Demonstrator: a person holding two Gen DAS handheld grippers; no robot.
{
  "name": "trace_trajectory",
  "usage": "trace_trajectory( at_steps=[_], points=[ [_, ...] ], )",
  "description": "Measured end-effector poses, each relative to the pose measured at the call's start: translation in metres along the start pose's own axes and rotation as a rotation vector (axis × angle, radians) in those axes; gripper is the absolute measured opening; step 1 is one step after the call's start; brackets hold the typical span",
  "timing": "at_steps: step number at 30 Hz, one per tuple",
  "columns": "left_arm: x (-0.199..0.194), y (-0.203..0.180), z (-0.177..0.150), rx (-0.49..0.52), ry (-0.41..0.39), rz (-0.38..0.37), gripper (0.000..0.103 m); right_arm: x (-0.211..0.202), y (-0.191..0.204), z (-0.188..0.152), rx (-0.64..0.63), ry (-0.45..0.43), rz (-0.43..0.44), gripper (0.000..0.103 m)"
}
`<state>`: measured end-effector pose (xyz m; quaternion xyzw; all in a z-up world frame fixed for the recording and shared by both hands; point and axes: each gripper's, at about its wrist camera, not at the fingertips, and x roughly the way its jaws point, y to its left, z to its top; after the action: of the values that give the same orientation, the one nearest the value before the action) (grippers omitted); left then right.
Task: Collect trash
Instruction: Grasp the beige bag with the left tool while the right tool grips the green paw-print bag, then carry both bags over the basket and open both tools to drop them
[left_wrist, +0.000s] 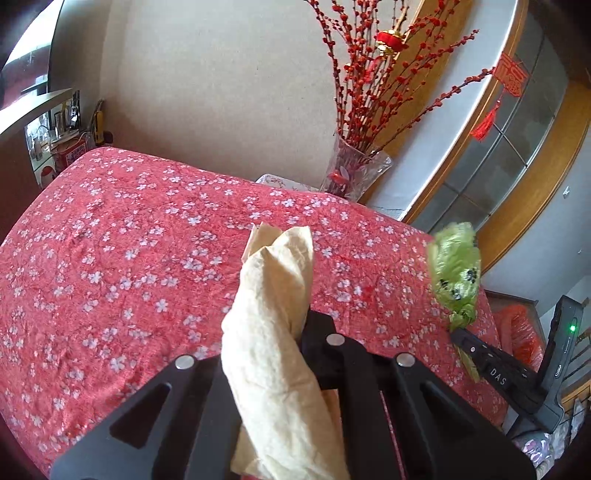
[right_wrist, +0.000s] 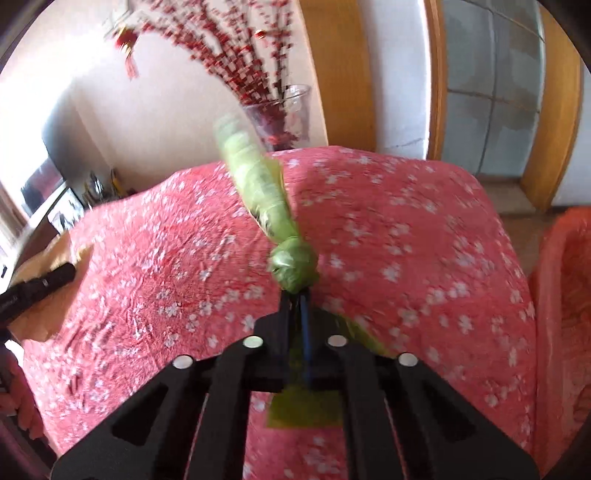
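Observation:
My left gripper (left_wrist: 295, 328) is shut on a crumpled cream paper towel (left_wrist: 273, 332), held above the table with the red floral cloth (left_wrist: 110, 258). The paper hides the left finger. My right gripper (right_wrist: 295, 295) is shut on a green plastic wrapper (right_wrist: 266, 192), which sticks up from the fingertips above the same cloth (right_wrist: 406, 240). In the left wrist view the right gripper (left_wrist: 458, 334) shows at the right with the green wrapper (left_wrist: 456, 273) above the table's right edge. The left gripper's finger (right_wrist: 40, 286) shows at the left of the right wrist view.
A glass vase with red berry branches (left_wrist: 354, 173) stands at the table's far edge, also in the right wrist view (right_wrist: 280, 114). An orange-red plastic bag (right_wrist: 565, 314) sits beside the table's right side, also in the left wrist view (left_wrist: 517, 332). A shelf with clutter (left_wrist: 62, 136) stands far left.

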<state>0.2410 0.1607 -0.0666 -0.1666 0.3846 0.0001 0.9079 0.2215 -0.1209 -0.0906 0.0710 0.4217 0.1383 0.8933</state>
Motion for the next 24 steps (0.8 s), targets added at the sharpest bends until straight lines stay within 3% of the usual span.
trace_trajectory(
  at_steps=[13, 24],
  points=[
    [-0.018, -0.076, -0.011, 0.096, -0.002, -0.145, 0.006, -0.105, -0.049, -0.011, 0.072, -0.213, -0.041, 0.004],
    [-0.028, -0.153, -0.031, 0.186, 0.021, -0.272, 0.006, -0.163, -0.094, -0.024, 0.135, -0.308, -0.121, 0.004]
  ],
)
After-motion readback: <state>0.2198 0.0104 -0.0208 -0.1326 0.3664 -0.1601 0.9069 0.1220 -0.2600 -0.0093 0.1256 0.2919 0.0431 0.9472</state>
